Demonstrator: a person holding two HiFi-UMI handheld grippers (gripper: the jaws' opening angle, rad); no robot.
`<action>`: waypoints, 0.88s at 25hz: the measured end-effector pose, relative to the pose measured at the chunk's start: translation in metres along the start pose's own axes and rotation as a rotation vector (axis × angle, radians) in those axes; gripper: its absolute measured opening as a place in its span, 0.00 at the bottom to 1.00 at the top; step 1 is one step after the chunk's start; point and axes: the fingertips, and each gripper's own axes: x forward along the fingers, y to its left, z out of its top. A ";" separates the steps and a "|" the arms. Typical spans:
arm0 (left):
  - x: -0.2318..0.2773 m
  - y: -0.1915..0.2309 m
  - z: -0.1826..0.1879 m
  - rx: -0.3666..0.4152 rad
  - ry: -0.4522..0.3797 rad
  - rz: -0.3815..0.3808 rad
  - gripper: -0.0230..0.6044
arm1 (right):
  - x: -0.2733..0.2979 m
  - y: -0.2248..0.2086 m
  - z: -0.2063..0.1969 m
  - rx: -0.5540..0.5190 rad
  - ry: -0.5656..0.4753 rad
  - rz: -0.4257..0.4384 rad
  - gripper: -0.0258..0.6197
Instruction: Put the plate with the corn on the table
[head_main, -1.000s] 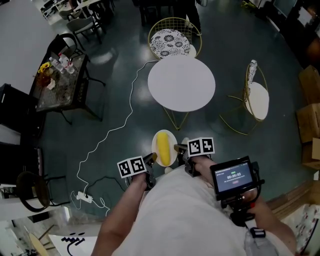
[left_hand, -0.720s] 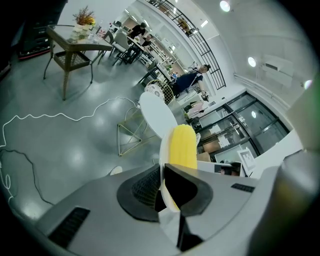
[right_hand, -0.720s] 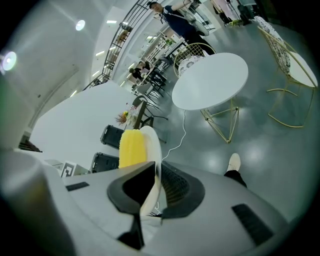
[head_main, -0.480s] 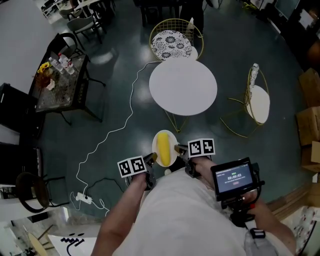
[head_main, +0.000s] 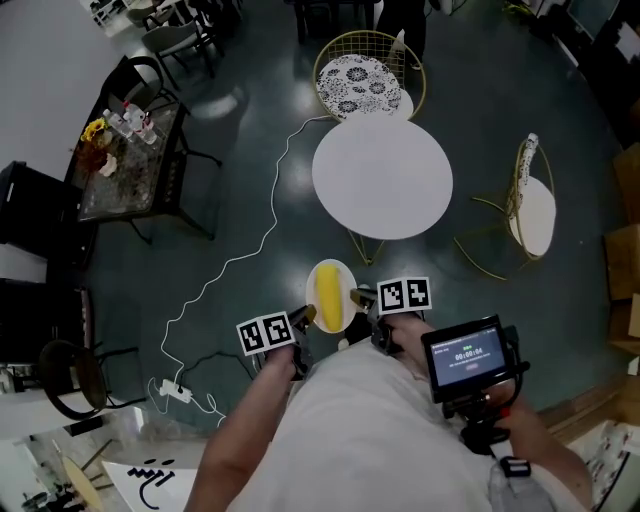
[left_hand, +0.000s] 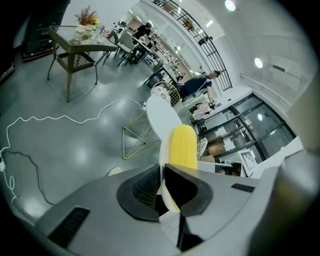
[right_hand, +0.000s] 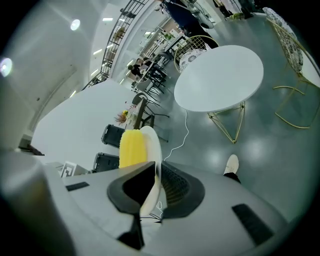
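A white plate (head_main: 333, 273) carrying a yellow corn cob (head_main: 327, 296) hangs in the air in front of the person. My left gripper (head_main: 303, 318) is shut on the plate's left rim and my right gripper (head_main: 358, 298) is shut on its right rim. In the left gripper view the corn (left_hand: 182, 145) rises above the jaws with the plate (left_hand: 162, 150) edge-on between them. The right gripper view shows the corn (right_hand: 131, 147) and the plate (right_hand: 152, 145) pinched the same way. The round white table (head_main: 383, 176) stands ahead, apart from the plate.
Two gold wire chairs stand by the table, one behind (head_main: 366, 76) and one at the right (head_main: 530, 205). A white cable (head_main: 246, 250) snakes over the dark floor. A cluttered side table (head_main: 125, 160) stands at far left. A screen device (head_main: 466, 355) sits at the person's right.
The whole view has shifted: the round table now sits slightly lower and further right in the frame. Both grippers still hold the plate in the same pose.
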 end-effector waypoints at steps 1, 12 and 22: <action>0.002 0.001 0.004 -0.003 0.001 0.003 0.09 | 0.003 -0.001 0.004 0.001 0.003 0.001 0.11; 0.032 0.007 0.052 -0.007 0.022 0.016 0.09 | 0.027 -0.010 0.055 0.024 0.017 0.000 0.11; 0.076 -0.013 0.094 0.039 0.073 0.012 0.09 | 0.024 -0.034 0.105 0.069 -0.012 -0.014 0.11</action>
